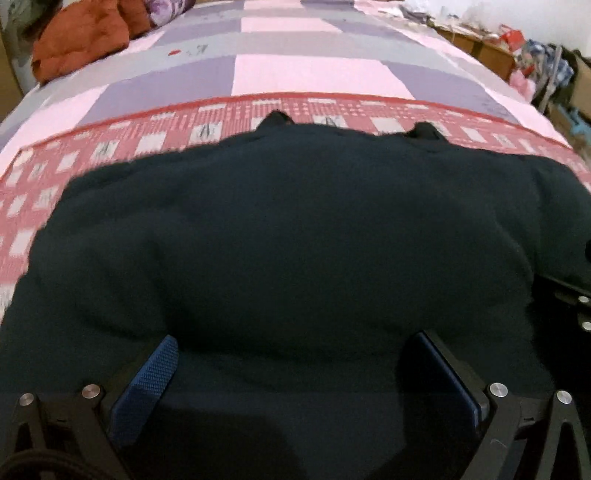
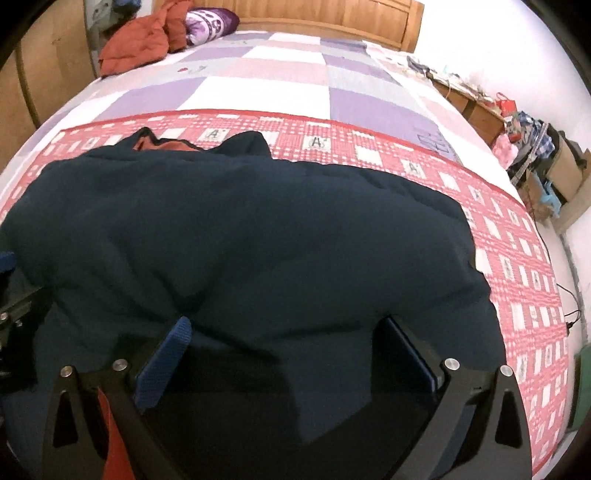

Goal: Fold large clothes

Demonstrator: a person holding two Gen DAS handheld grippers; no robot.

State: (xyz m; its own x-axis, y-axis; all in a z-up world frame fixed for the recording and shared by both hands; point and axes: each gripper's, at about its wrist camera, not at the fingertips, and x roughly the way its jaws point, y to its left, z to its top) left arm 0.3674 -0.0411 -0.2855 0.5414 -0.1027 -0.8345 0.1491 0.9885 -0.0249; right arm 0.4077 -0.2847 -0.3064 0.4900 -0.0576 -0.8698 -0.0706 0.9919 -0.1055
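A large dark navy padded jacket [image 1: 288, 236] lies spread on the bed, over a red-and-white checked cloth [image 1: 92, 147]. It also fills the right wrist view [image 2: 251, 229], where an orange lining [image 2: 147, 142] shows at its far left edge. My left gripper [image 1: 295, 343] is open, its blue pads [image 1: 151, 384] wide apart, with the jacket's near edge between and over them. My right gripper [image 2: 286, 328] is open the same way, its blue pads [image 2: 162, 363] straddling the jacket's near edge. Part of the right gripper shows at the left wrist view's right edge [image 1: 580, 306].
The bed has a pink, purple and grey patchwork cover [image 2: 266, 77]. An orange garment [image 2: 136, 40] and a purple pillow [image 2: 210, 22] lie at the far left by the wooden headboard [image 2: 325, 14]. Cluttered shelves and bags [image 2: 532, 147] stand along the right wall.
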